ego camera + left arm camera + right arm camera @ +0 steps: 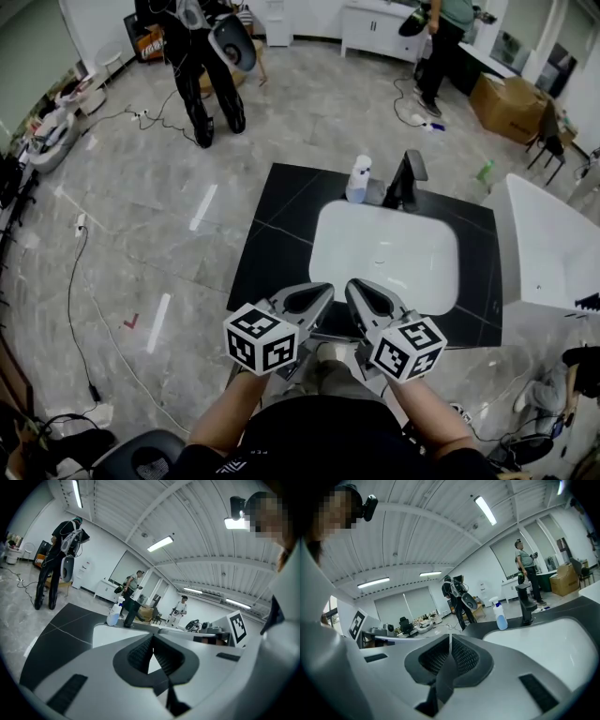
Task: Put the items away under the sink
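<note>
Both grippers empty, jaws pressed together, low centre of the head view at the sink's near edge.

The left gripper point(317, 294) and the right gripper point(357, 290) sit side by side, tips nearly touching each other and pointing up-frame over the near rim of the white sink point(384, 248). In each gripper view the ribbed pads meet at the tip with nothing pinched. The sink sits in a black countertop point(272, 234) mid-frame. The spray bottle point(358, 178), white with a blue tint, stands upright on the countertop behind the sink's far rim, just left of the black faucet point(405, 180), well apart from both grippers. One person point(202, 66) stands upper left, a cardboard box point(511, 105) is upper right.
</note>
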`<state>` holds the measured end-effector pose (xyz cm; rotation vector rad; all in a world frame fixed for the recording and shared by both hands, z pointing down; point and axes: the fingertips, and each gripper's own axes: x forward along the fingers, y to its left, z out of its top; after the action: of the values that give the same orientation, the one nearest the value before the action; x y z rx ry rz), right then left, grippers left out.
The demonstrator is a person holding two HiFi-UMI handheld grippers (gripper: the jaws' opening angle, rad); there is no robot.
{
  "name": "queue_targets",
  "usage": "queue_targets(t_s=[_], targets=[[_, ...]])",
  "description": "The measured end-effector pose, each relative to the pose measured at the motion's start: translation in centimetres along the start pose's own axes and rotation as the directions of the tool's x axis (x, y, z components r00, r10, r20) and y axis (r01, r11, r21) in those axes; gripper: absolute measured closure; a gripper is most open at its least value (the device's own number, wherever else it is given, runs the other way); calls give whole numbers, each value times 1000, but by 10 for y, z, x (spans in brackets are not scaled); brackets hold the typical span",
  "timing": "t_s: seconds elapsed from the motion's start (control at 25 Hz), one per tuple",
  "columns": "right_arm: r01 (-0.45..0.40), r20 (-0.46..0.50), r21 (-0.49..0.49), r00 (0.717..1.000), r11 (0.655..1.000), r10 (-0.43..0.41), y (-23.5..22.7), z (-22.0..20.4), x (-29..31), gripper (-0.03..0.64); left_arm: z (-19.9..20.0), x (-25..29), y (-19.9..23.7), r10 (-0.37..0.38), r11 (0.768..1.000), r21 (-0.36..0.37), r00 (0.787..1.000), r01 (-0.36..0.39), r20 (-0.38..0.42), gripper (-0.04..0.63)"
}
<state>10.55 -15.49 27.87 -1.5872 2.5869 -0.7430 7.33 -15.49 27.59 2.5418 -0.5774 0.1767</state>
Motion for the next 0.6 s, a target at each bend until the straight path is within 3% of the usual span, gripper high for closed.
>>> queue_targets(t_s=[0.6], targets=[[40,-1,14,999,999,-40,-95,43,52,577,32,84,50,58,998,-4,997,-59,-43,595]])
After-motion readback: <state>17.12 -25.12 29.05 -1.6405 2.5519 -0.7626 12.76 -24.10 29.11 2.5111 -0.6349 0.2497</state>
